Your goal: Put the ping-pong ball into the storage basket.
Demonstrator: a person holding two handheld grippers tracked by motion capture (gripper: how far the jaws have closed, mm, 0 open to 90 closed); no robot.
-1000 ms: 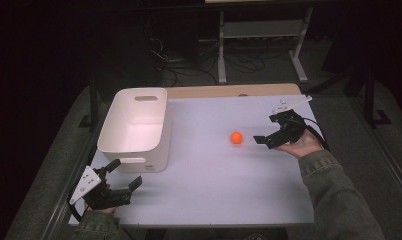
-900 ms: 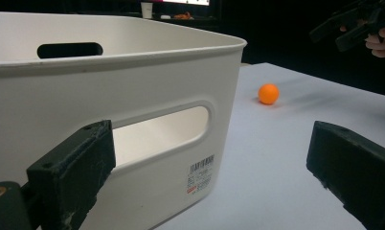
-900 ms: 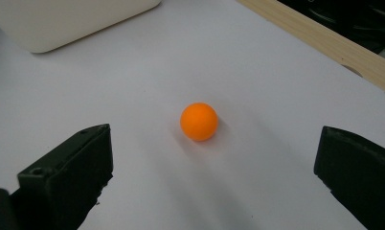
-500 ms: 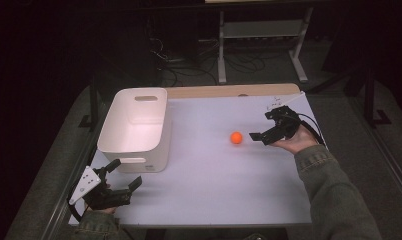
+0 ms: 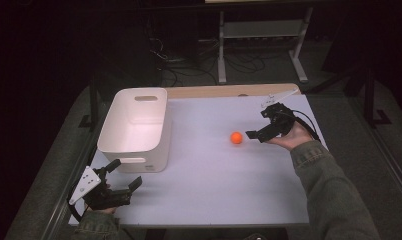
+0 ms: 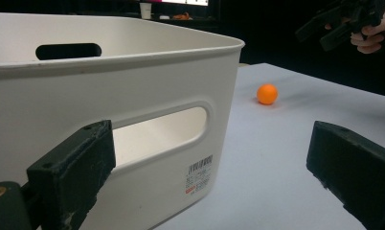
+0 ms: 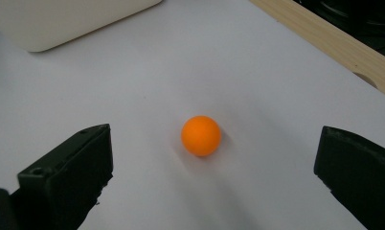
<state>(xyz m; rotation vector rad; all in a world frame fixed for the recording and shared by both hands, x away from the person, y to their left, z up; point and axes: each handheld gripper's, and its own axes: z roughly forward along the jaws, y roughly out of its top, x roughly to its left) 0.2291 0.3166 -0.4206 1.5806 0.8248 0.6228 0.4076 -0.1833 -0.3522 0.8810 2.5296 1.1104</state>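
A small orange ball (image 5: 236, 138) lies on the white tabletop (image 5: 214, 185), right of centre. My right gripper (image 5: 257, 124) hovers just right of it, open, jaws pointing at the ball. In the right gripper view the ball (image 7: 201, 135) sits between and just beyond the two spread jaws of my right gripper (image 7: 213, 140), untouched. My left gripper (image 5: 125, 173) rests open at the near left corner, in front of a white bin (image 5: 136, 127). The left gripper view has the bin's handle wall (image 6: 109, 96) close up, the ball (image 6: 267, 94) farther off, and the right gripper (image 6: 341, 21) above it.
The bin is empty, with handle slots in its short walls. A wooden strip (image 5: 224, 91) runs along the table's far edge. Beyond it stand a metal shelf frame (image 5: 261, 30) and floor cables. The surroundings are dark.
My right hand has drifted slightly toward the far edge and turned a little, staying open by the ball. Ball, bin and left gripper have not moved.
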